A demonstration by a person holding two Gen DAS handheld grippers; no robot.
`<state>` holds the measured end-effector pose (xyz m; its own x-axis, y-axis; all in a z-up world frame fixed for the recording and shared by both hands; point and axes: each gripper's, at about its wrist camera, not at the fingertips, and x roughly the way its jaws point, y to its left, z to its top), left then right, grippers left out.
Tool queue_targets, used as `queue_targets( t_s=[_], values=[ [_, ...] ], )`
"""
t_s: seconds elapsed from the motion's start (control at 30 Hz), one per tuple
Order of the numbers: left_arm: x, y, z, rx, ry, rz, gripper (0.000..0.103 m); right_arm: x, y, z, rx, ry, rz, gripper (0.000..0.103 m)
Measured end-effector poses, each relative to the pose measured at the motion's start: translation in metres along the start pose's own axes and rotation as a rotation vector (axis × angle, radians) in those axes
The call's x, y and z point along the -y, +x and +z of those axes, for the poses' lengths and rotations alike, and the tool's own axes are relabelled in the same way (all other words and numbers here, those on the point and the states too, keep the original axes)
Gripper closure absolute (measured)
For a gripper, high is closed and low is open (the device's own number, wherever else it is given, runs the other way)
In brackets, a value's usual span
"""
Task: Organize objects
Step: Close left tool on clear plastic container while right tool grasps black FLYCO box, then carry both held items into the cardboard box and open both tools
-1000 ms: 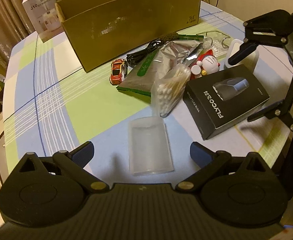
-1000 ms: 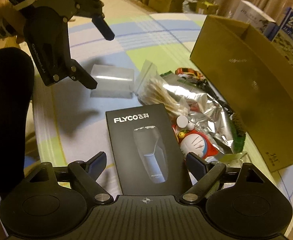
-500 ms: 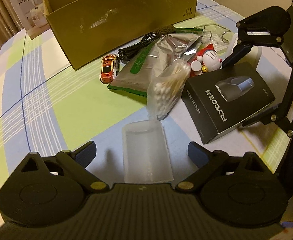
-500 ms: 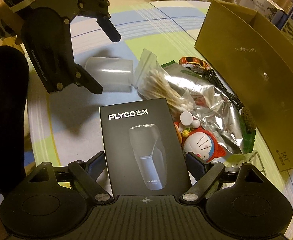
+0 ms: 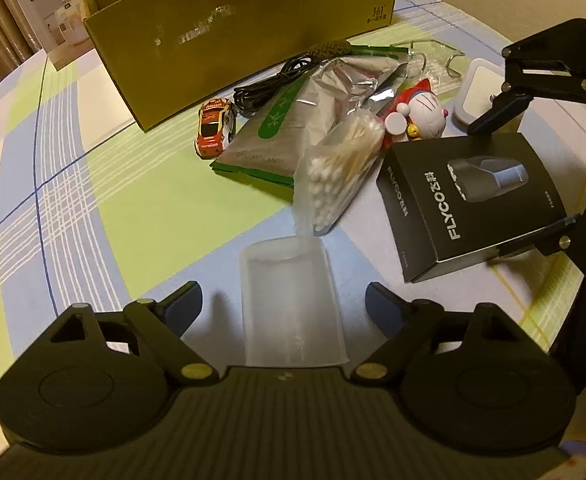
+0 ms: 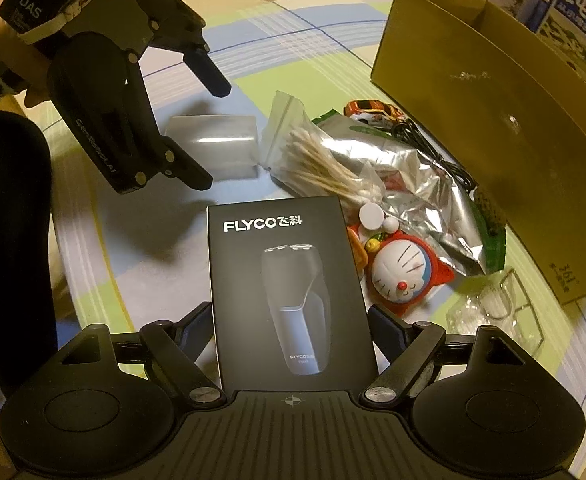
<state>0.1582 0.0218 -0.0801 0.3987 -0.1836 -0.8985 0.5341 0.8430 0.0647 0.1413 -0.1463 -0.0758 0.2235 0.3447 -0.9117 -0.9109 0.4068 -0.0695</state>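
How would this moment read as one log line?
left hand-held gripper: open, straddling translucent plastic case | right hand-held gripper: open, around black FLYCO shaver box

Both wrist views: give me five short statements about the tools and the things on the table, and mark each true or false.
1. The left tool is open around the clear plastic case. True.
2. The right tool has lifted the black shaver box over the cardboard box. False: the shaver box sits low by the table, between open fingers.
3. The toy car lies inside the cardboard box. False: it lies on the table outside it.
4. The bag of cotton swabs lies beside the clear plastic case. True.
5. The black cable lies near the toy car. True.
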Motion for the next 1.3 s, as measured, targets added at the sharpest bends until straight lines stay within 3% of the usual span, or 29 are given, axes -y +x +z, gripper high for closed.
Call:
queue_targets(
  t_s=[0.13, 0.4, 0.6, 0.9, 1.3],
  values=[
    [-0.002, 0.004, 0.001, -0.009, -0.007, -0.006, 0.032, -0.002, 0.0, -0.001, 0.009, 0.007, -0.009, 0.023],
    [-0.003, 0.01, 0.002, -0.016, -0.022, -0.008, 0.039, -0.003, 0.009, 0.002, 0.016, 0.008, -0.019, 0.023],
    [-0.008, 0.013, 0.001, -0.014, -0.049, -0.031, 0.055, -0.004, 0.008, -0.002, 0.016, 0.047, -0.005, 0.023],
    [-0.007, 0.007, -0.001, -0.028, -0.081, -0.009, 0.056, -0.004, -0.001, -0.007, 0.046, 0.137, 0.0, 0.025],
    [0.003, -0.032, -0.001, 0.012, -0.132, 0.022, 0.056, -0.009, -0.04, -0.018, 0.114, 0.237, -0.047, 0.026]
  ],
)
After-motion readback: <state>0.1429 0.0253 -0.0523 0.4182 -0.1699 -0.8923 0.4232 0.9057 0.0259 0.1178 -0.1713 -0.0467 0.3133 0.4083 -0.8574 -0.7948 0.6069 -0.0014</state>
